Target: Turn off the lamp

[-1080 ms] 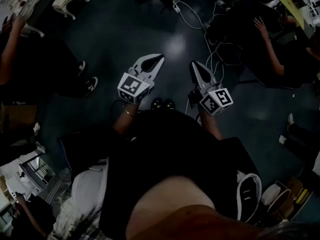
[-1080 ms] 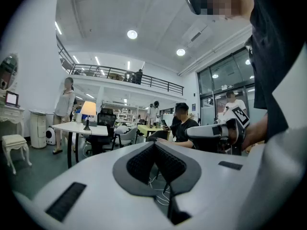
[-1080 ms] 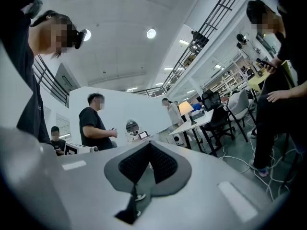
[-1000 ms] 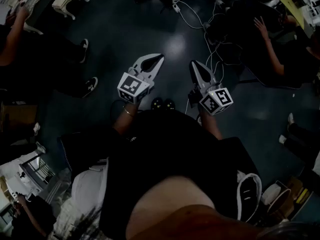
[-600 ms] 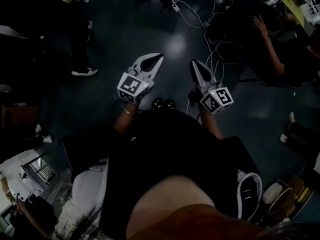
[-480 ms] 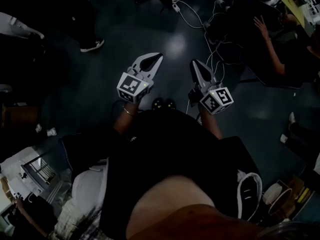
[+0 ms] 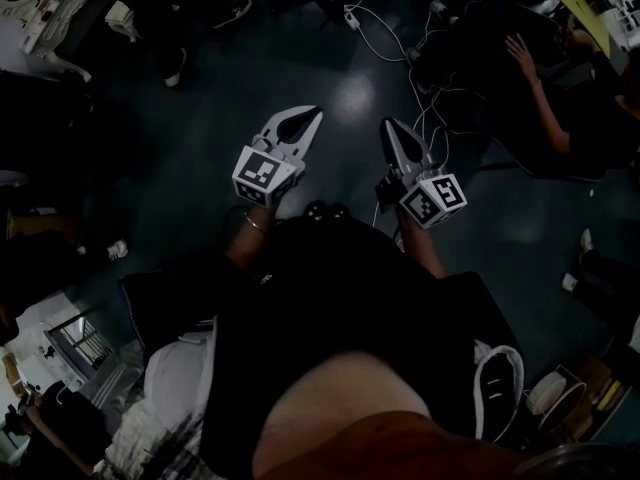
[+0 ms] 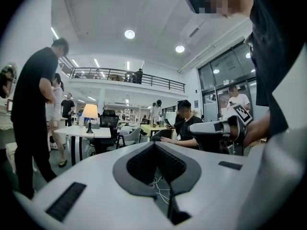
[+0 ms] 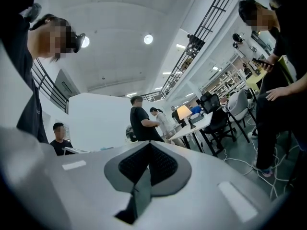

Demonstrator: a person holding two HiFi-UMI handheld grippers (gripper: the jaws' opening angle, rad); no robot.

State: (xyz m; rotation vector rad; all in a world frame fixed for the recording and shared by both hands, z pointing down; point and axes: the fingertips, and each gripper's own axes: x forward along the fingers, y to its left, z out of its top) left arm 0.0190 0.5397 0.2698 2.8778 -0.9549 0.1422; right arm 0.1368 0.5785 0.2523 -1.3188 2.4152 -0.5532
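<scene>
Left gripper (image 7: 314, 114) and right gripper (image 7: 388, 126) are hovering at waist, claws pressed together, empty; lamp (image 8: 89, 112), seemingly glowing, is sitting far beyond reach.

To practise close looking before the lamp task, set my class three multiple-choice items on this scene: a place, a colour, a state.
1. The small table lamp with the glowing cream shade stands: A on the white table; B on the floor; C in a claw.
2. Its stem and base are: A white; B red; C dark.
3. The white right claw is: A wide open; B shut, empty; C shut on a cable.
Answers: 1 A, it sits on the tabletop; 2 C, dark below the shade; 3 B, its jaws meet with nothing between.
</scene>
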